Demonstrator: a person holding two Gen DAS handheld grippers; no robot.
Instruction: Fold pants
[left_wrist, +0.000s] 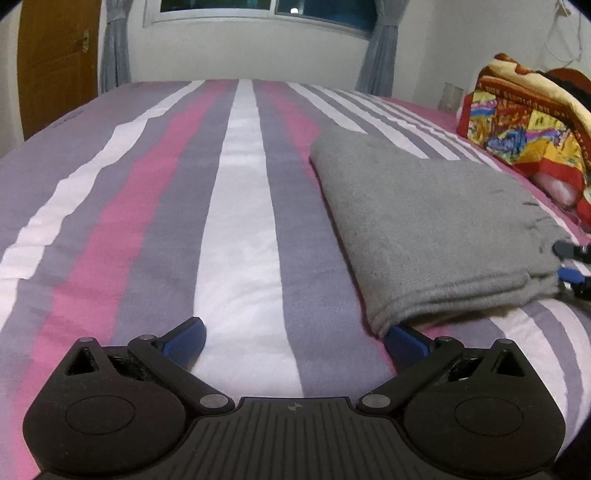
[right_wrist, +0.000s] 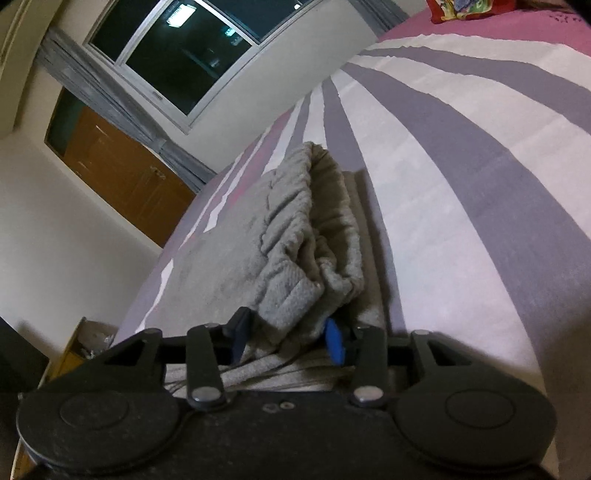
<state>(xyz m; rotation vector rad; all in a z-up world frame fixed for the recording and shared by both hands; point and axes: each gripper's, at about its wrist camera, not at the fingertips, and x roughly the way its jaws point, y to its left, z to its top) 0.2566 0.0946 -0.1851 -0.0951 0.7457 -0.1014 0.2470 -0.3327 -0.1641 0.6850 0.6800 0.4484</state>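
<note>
Our right gripper (right_wrist: 286, 338) has its jaws clenched on the bunched waistband of the grey pants (left_wrist: 424, 221), folded on the striped bed (left_wrist: 236, 221). Our left gripper's (left_wrist: 295, 338) jaws are spread wide, one tip under the fold's corner.

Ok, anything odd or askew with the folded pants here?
Mostly tidy: the grey pants lie folded flat on the striped bed. Only the waistband end looks bunched and rumpled between the right hand-held gripper's fingers.
</note>
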